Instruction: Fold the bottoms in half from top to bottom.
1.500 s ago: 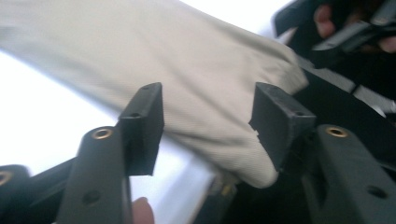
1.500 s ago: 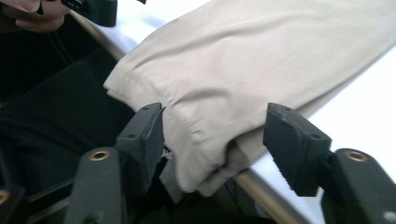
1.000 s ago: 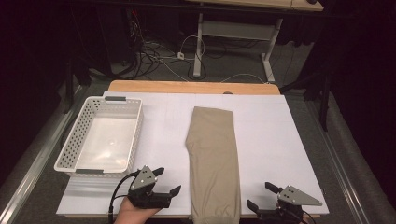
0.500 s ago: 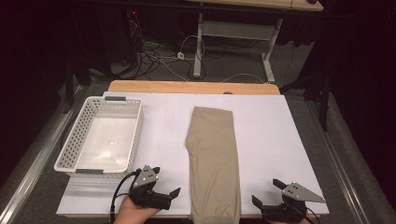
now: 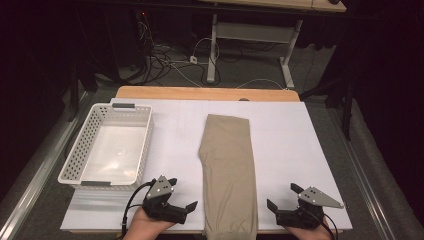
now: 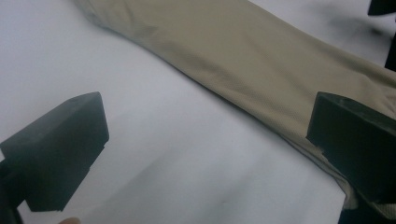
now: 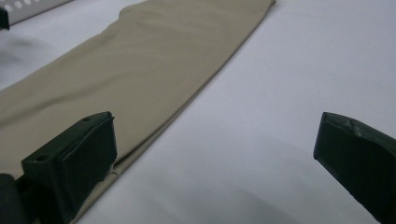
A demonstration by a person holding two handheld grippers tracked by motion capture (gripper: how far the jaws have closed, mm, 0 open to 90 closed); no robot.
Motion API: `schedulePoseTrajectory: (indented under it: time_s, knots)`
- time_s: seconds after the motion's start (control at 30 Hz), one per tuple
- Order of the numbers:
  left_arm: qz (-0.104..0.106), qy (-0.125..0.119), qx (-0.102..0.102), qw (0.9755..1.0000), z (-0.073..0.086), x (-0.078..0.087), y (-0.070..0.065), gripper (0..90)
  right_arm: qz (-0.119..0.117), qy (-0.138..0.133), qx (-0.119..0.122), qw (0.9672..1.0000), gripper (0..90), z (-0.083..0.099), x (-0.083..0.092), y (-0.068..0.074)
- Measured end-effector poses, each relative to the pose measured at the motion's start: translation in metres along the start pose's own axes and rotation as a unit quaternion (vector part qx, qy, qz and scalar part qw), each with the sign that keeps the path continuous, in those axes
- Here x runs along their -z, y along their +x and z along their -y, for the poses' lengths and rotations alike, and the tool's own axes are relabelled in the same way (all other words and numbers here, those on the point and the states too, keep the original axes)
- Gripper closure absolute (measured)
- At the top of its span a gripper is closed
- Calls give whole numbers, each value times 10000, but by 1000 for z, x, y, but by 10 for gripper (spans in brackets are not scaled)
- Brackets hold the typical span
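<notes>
My left fingers [image 5: 182, 194] and right fingers [image 5: 283, 197] both stand wide, holding nothing. The trousers [image 5: 227, 165] lie flat on the desk [image 5: 300, 145] between them, untouched.

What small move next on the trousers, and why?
Probably bring both open grippers, left and right, inward to the near end of the folded trousers. They flank it, apart from the cloth, with nothing between their jaws.
</notes>
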State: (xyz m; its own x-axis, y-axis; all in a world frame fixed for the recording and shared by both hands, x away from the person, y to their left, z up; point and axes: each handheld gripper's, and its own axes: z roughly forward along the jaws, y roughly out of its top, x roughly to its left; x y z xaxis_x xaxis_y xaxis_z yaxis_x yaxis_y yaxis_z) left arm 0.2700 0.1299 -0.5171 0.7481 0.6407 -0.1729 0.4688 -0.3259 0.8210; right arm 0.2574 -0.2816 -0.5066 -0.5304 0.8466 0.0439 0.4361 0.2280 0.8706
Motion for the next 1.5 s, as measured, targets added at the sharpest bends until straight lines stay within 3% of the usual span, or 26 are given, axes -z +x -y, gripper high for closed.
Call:
schedulePoseTrajectory:
  time_s: [0.07, 0.2, 0.57, 0.87, 1.0, 1.5]
  knots:
    - [51, -25, 28, 10000, -1, 1, 0, 0, 55, -10, 48, 10000, 0, -8, -6, 1]
    - [18, -114, -107, 9999, -5, 1, -3, 0, 94, -56, 85, 9999, 0, -25, -21, -1]
    - [-26, -377, -110, 9992, -9, 6, -5, 0, 84, 136, 92, 9998, 0, -55, -65, -15]
    - [13, -344, -145, 9993, -8, 3, -6, 0, 18, 108, 99, 9999, 0, -71, -89, -20]
    - [-26, -297, -115, 9995, -8, 4, -4, 0, 18, 67, -2, 10000, 0, -76, -97, -24]
    - [-44, -371, -90, 9993, -6, 6, -2, 0, 164, 23, 24, 9999, 0, -92, -115, -42]
